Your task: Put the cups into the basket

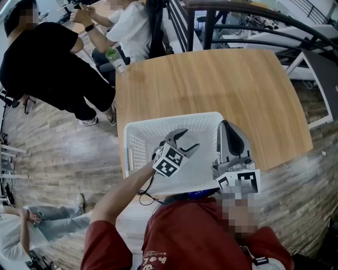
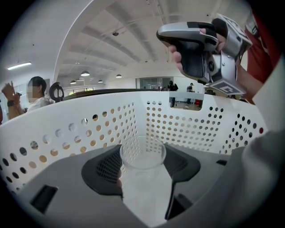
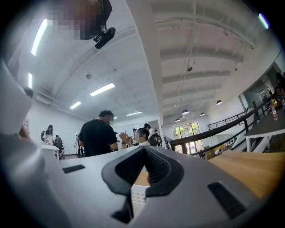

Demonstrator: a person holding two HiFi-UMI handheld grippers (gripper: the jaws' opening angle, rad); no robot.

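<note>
A wooden table [image 1: 222, 84] with rounded corners fills the upper middle of the head view, on a wood-plank floor [image 1: 58, 153]. At the table's upper-left corner is a clear bottle with a green cap [image 1: 115, 59]. A person in a black shirt [image 1: 47, 68] stands at the upper left, just beside a seated person in a white shirt [image 1: 129, 29]. A dark railing [image 1: 253, 16] curves across the upper right. Another person in jeans [image 1: 31, 221] is at the lower left edge. Long ceiling lights [image 3: 102, 89] glow at the upper left of the right gripper view.
</note>
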